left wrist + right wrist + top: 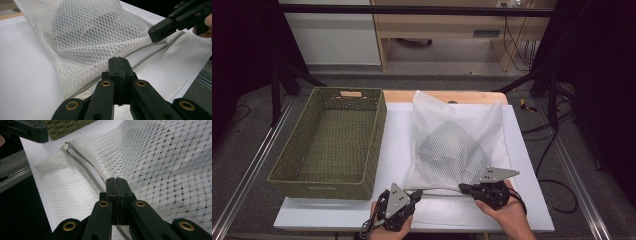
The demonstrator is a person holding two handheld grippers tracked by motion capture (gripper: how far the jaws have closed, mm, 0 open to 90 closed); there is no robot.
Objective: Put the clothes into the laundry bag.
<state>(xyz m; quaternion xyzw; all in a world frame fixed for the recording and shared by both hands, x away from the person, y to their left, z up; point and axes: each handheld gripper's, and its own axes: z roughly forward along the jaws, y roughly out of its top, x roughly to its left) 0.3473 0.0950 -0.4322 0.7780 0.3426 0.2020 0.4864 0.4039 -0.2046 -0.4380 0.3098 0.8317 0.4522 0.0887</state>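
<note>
A white mesh bag (457,125) lies on the white mat with a grey folded thing (449,145) inside it. Its zipper (150,53) runs along the near edge, between my two grippers. My right gripper (463,189) is shut, and in the left gripper view its tip (156,35) pinches the zipper's right end, with the mesh lifted up to it. My left gripper (417,194) is shut with the jaws pressed flat together and nothing showing between them. It hovers just off the zipper's white left end (66,145).
A green woven basket (377,140), empty, stands left of the bag on the mat (397,135). The table's front edge runs just below both hands. Black frame rails flank the table, and cables lie on the floor at the right.
</note>
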